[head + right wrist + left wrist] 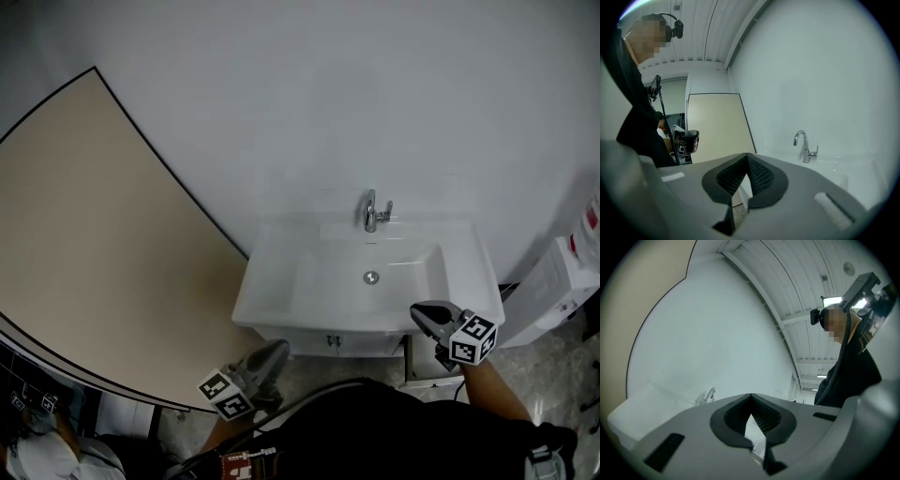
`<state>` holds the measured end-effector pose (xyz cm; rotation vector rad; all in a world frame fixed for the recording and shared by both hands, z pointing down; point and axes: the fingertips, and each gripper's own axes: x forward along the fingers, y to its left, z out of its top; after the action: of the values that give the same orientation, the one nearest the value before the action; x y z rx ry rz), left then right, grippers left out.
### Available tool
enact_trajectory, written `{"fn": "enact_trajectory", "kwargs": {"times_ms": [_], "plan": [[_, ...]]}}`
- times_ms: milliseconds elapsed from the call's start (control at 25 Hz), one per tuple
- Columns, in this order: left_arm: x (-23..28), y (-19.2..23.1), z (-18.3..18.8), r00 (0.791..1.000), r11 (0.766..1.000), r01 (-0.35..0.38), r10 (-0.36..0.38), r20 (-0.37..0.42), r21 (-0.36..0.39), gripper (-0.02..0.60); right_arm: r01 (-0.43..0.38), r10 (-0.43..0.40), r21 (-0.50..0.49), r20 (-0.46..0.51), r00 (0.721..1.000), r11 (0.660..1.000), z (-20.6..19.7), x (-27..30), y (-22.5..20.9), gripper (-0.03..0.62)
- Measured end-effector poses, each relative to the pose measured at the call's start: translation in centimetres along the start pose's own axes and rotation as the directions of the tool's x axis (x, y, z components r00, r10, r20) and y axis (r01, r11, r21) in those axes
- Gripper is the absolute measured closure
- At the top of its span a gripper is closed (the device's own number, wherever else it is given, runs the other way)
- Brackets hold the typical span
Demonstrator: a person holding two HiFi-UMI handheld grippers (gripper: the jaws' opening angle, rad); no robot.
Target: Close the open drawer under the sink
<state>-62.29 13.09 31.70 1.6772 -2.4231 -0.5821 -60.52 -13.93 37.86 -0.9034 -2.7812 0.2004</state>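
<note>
A white sink (281, 300) with a chrome faucet (373, 212) stands against the white wall. Below its front edge shows the white drawer front (361, 345) with two small handles; how far out it stands I cannot tell. My left gripper (278, 350) hovers just below the sink's front left corner, jaws shut and empty. My right gripper (420, 313) hangs at the sink's front right corner, also shut with nothing in it. The left gripper view has its closed jaws (750, 398) before the faucet (708, 395). In the right gripper view the closed jaws (746, 158) sit left of the faucet (804, 146).
A large beige panel (94, 234) covers the wall to the left of the sink. At the right stands a white appliance (562, 281) on a speckled floor (553, 375). My dark-clothed body (394, 431) fills the lower middle. Camera gear (686, 140) stands by the panel.
</note>
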Motion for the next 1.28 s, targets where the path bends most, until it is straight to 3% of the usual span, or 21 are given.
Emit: {"fn": "enact_trajectory", "kwargs": {"times_ms": [240, 400, 680, 880, 1040, 1280], "plan": [[2.0, 5.0, 1.5, 0.996, 0.995, 0.088, -0.089, -0.019, -0.034, 0.581, 0.104, -0.105, 0.016, 0.016, 0.994, 0.994, 1.1, 2.2, -1.8, 0.597], [2.6, 9.2, 5.4, 0.984, 0.983, 0.178, -0.178, -0.002, -0.042, 0.581, 0.179, -0.179, 0.009, 0.04, 0.983, 0.984, 3.0, 5.5, -1.6, 0.597], [5.5, 16.4, 7.8, 0.94, 0.946, 0.324, -0.324, -0.104, -0.015, 0.581, 0.362, -0.364, 0.039, 0.094, 0.927, 0.931, 4.9, 8.1, -1.8, 0.597], [9.0, 17.3, 7.1, 0.882, 0.896, 0.439, -0.443, -0.161, -0.062, 0.581, 0.488, -0.493, 0.07, 0.089, 0.866, 0.87, 4.1, 6.0, -1.5, 0.597], [12.1, 16.2, 5.8, 0.812, 0.836, 0.538, -0.549, -0.2, -0.111, 0.581, 0.602, -0.616, 0.14, 0.091, 0.783, 0.786, 2.3, 2.3, -0.5, 0.597], [16.0, 13.1, 3.8, 0.723, 0.757, 0.635, -0.653, -0.226, -0.157, 0.581, 0.715, -0.736, 0.184, 0.095, 0.67, 0.674, 0.5, -3.4, 0.8, 0.597]]}}
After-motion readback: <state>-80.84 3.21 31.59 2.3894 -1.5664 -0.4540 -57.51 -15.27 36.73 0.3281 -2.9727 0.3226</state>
